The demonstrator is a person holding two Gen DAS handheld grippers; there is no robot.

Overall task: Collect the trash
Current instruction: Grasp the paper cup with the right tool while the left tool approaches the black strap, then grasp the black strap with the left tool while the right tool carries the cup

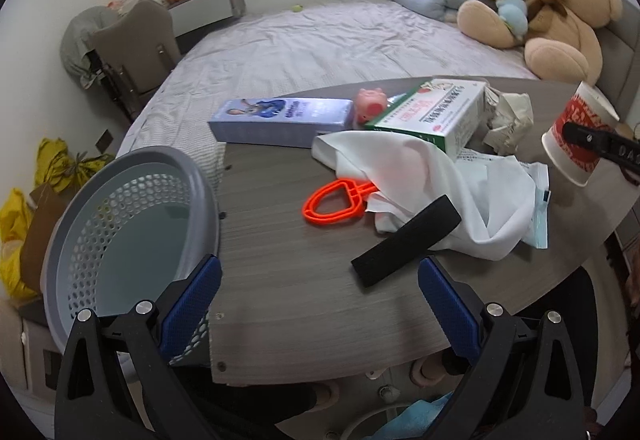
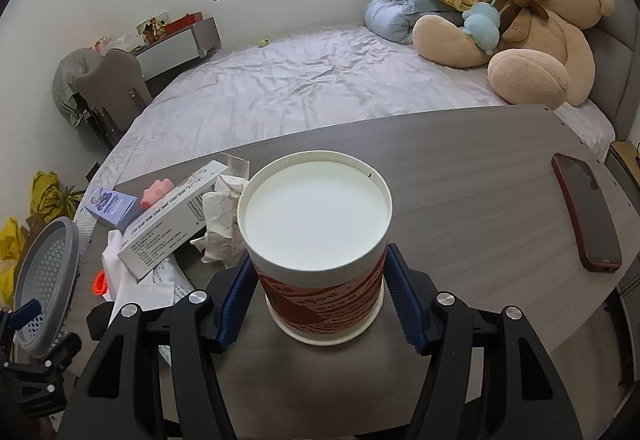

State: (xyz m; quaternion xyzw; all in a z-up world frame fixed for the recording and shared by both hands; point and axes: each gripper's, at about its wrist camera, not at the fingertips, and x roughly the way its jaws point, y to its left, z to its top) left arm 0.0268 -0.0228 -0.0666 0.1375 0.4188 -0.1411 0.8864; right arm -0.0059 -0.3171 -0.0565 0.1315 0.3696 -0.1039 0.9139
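My right gripper [image 2: 318,296] is shut on a red-and-white paper cup [image 2: 316,224], upside down, its white bottom facing the camera; in the left wrist view the cup [image 1: 576,136] hangs tilted at the right above the grey table [image 1: 300,272]. My left gripper [image 1: 318,304] is open and empty over the table's near edge. A grey perforated basket [image 1: 132,224] stands tilted at its left finger. On the table lie a white cloth [image 1: 420,176], crumpled paper [image 1: 508,120], a green-and-white box [image 1: 436,112] and a blue box [image 1: 280,118].
An orange plastic loop [image 1: 334,202], a black strip [image 1: 406,240] and a pink pig toy [image 1: 372,104] lie on the table. A red phone [image 2: 586,212] lies at the table's right. Behind is a bed [image 2: 320,88] with a teddy bear [image 2: 532,24].
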